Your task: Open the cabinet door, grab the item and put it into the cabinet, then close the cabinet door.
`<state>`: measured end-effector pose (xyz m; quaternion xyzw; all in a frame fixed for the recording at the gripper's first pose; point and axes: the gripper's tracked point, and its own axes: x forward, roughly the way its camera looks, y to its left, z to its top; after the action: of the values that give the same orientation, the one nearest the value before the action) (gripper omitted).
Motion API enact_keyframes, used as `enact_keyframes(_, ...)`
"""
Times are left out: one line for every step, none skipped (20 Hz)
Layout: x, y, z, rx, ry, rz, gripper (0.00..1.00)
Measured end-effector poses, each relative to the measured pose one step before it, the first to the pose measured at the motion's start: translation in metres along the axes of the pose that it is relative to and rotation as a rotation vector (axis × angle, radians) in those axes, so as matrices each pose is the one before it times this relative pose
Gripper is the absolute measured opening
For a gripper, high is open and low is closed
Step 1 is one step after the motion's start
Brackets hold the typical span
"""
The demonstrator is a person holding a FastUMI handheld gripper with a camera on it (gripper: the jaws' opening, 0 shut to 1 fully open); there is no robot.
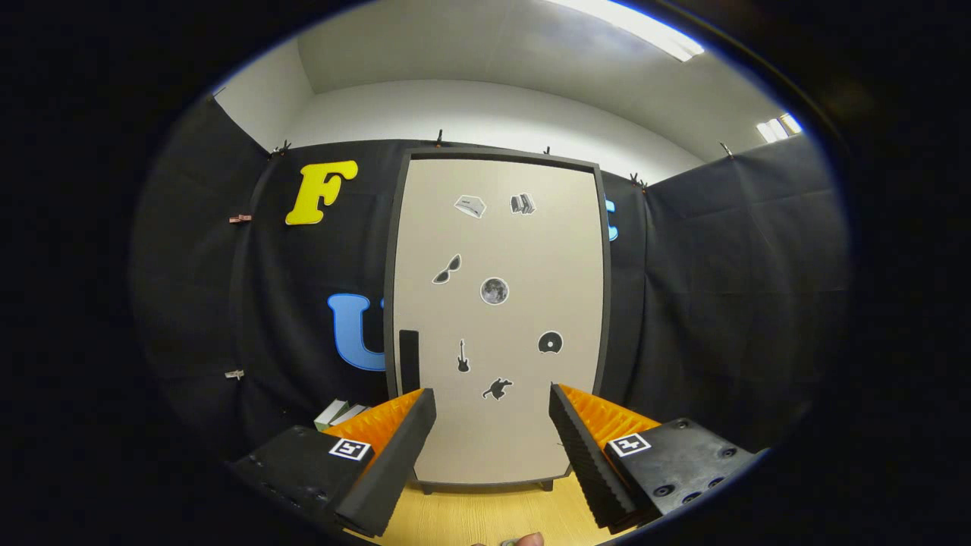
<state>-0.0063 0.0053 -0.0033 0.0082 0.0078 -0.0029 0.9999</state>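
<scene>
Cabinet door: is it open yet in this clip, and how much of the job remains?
Nothing looks done yet. The cabinet door stands shut, its dark handle at the left edge untouched. The tool is open, holding nothing, fingers spread and facing the door from a short way off. What may be the item, a small box, sits left of the cabinet. Opening, loading and closing all remain.

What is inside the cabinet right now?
Not visible: the cabinet door is closed, covering the interior. Only its front, with stickers and a dark handle, shows beyond the open, empty claw.
</scene>
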Motion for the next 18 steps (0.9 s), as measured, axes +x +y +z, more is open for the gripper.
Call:
enact_keyframes(0.0003, -0.00094, -0.00005, 0.00163, -0.0002, -0.00358, 0.97)
enact_keyframes(-0.00007, -0.00106, -0.0002, 0.00206, 0.00035, -0.00168, 0.97)
enact_keyframes(-0.00003, -0.00035, -0.00002, 0.00195, 0.00187, -0.00275, 0.97)
enact_keyframes(-0.00069, -0.00017, 0.00023, 0.00059, -0.00084, 0.00029, 0.97)
enact_keyframes(-0.00009, -0.00026, 0.00009, -0.00201, -0.00044, -0.00162, 0.97)
enact_keyframes(-0.00013, -0.00025, -0.00037, -0.00175, -0.00003, 0.0007, 0.97)
enact_keyframes(-0.00026, -0.00023, -0.0001, 0.00031, 0.00128, -0.00029, 0.97)
enact_keyframes(-0.0004, 0.00059, -0.00005, 0.00284, 0.00043, 0.00072, 0.97)
enact_keyframes(-0.00012, 0.0004, -0.00021, 0.00246, 0.00128, -0.00018, 0.97)
enact_keyframes(-0.00018, 0.00011, -0.00019, 0.00075, 0.00044, 0.00014, 0.97)
enact_keyframes(0.00003, 0.00033, 0.00006, -0.00143, -0.00004, 0.0004, 0.97)
enact_keyframes(-0.0004, -0.00022, -0.00013, -0.00254, -0.00095, -0.00098, 0.97)
enact_keyframes(-0.0003, 0.00007, 0.00041, -0.00356, -0.00113, -0.00081, 0.97)
enact_keyframes(0.00028, -0.00021, -0.00069, -0.00218, 0.00069, -0.00177, 0.97)
enact_keyframes(-0.00038, 0.00065, -0.00007, 0.00007, 0.00165, 0.00186, 0.97)
enact_keyframes(0.00022, 0.00004, 0.0001, 0.00005, -0.00065, -0.00089, 0.97)
enact_keyframes(0.00036, 0.00046, 0.00058, -0.00012, -0.00137, -0.0003, 0.97)
enact_keyframes(-0.00078, 0.00027, 0.00019, 0.00007, -0.00113, 0.00046, 0.97)
